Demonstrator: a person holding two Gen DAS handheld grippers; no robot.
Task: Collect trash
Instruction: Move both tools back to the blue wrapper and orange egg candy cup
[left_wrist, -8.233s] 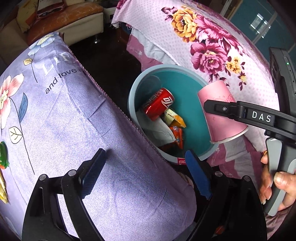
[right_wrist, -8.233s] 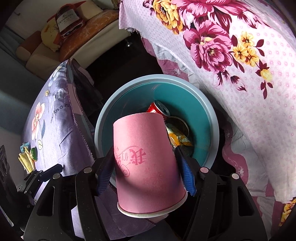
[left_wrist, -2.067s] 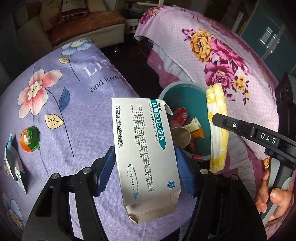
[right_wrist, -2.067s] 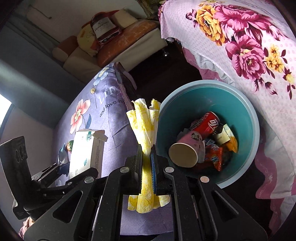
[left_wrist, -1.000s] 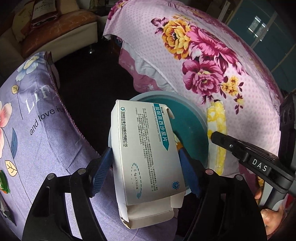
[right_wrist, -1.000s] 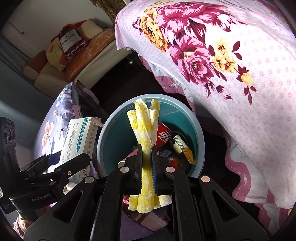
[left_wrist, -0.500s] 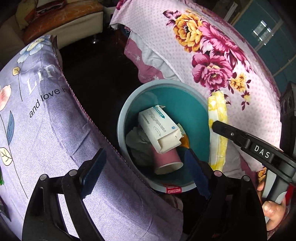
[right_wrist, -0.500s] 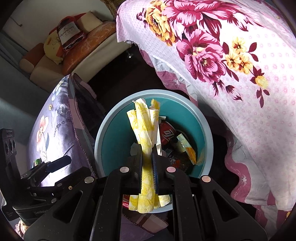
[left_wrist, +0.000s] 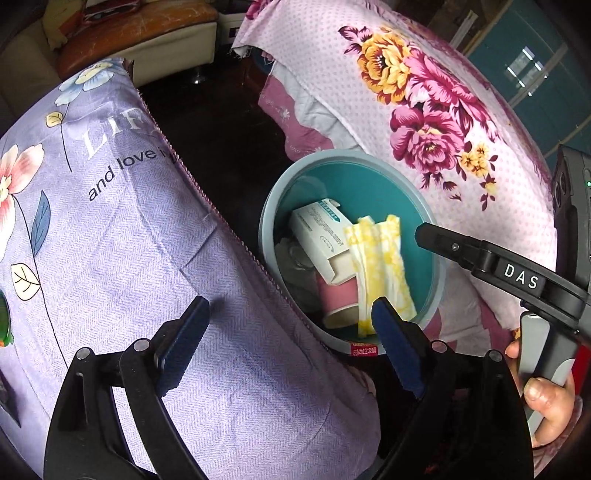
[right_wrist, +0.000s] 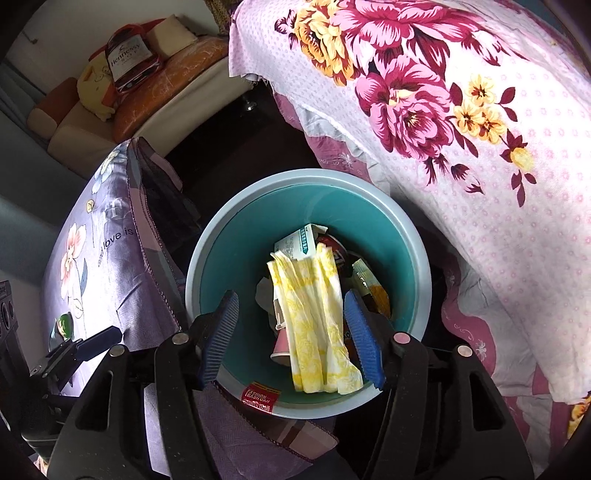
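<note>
Over the purple cloth (left_wrist: 110, 240), in the left wrist view, I am holding the left gripper (left_wrist: 291, 325) pointing steeply down, its jaws standing wide apart with nothing between them; they have just been opening. Ahead, the bin (left_wrist: 271, 210) is standing on the dark floor between the purple cloth and the pink floral cloth (left_wrist: 424, 110). A white box (left_wrist: 321, 236), a pink cup (left_wrist: 338, 299) and a yellow napkin (left_wrist: 380, 266) are lying inside it. At the right edge a hand (left_wrist: 546, 402) is gripping the other gripper's handle.

Above the bin (right_wrist: 221, 236), in the right wrist view, I am tilting the right gripper (right_wrist: 291, 317) down over the opening. Its jaws have just been opening and are standing apart. The napkin (right_wrist: 314, 314) is showing between them, crumpled and lengthwise, lying over the cup (right_wrist: 281, 349) and box (right_wrist: 297, 245). The pads are not pressing on it.
</note>
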